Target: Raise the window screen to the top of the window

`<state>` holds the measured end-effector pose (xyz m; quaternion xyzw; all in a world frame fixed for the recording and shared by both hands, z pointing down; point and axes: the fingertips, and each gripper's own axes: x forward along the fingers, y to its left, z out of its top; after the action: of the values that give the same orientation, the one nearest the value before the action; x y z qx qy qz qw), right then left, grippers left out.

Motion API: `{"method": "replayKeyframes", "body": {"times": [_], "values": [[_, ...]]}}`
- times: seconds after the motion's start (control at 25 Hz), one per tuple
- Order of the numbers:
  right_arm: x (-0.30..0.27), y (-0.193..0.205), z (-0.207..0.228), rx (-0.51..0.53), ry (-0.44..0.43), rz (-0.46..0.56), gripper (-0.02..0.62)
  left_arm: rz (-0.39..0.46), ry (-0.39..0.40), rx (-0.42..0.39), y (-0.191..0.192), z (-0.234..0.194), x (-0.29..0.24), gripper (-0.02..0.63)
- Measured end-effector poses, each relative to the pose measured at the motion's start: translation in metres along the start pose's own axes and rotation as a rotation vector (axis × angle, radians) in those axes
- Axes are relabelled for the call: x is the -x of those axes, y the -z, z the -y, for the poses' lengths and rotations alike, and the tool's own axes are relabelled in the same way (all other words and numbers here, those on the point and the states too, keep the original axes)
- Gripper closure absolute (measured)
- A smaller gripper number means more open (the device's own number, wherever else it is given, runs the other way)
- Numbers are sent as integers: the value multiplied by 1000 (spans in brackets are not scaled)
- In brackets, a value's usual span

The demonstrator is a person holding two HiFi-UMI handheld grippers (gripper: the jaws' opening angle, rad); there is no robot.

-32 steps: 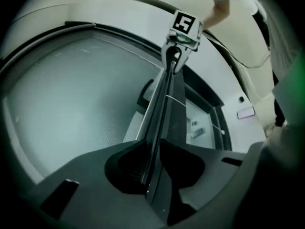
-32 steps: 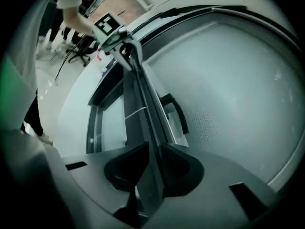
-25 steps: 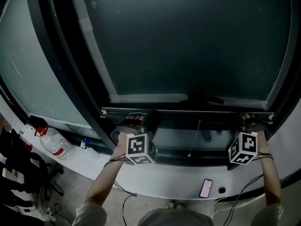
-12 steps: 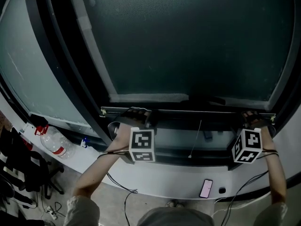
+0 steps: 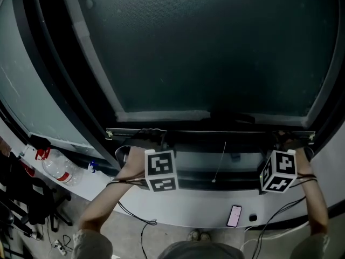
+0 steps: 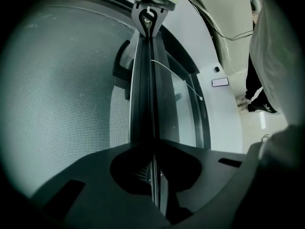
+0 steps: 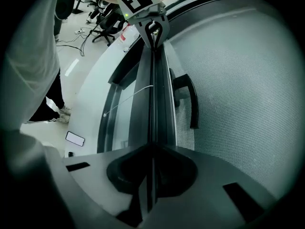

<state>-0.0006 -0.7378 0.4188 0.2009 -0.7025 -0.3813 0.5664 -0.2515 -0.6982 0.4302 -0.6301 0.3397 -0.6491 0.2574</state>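
Observation:
The window screen [image 5: 210,47] is a dark mesh filling the window. Its bottom bar [image 5: 215,132] runs level a little above the lower window frame [image 5: 215,183]. My left gripper [image 5: 152,139] is shut on the bar near its left end, and my right gripper [image 5: 285,140] is shut on it near its right end. In the left gripper view the bar [image 6: 148,89] runs from my left gripper [image 6: 153,163] up to the right gripper [image 6: 151,20], mesh [image 6: 62,104] on the left. The right gripper view mirrors this: bar [image 7: 153,89], right gripper [image 7: 152,163], left gripper [image 7: 153,30], mesh [image 7: 238,89].
A thin pull cord [image 5: 220,161] hangs from the bar. A dark handle [image 7: 190,99] sits on the screen's lower edge. A phone [image 5: 235,216] lies on the white sill [image 5: 183,212]. A water bottle [image 5: 56,169] and dark chairs [image 5: 21,198] stand at the left.
Both grippers stay clamped on the bar. My left forearm has swung outward to the left, and the view has shifted a little. The bar's height above the lower frame looks about the same.

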Motion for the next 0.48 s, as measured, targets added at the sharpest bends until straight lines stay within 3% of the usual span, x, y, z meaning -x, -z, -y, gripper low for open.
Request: {"method": "replayKeyframes", "body": {"times": [0.2, 0.48], "values": [[0, 2, 0, 13, -44, -41, 571, 15, 28, -1, -1, 0, -1, 584], [2, 0, -5, -14, -280, -48, 575, 72, 218, 59, 1, 5, 1, 589]]}}
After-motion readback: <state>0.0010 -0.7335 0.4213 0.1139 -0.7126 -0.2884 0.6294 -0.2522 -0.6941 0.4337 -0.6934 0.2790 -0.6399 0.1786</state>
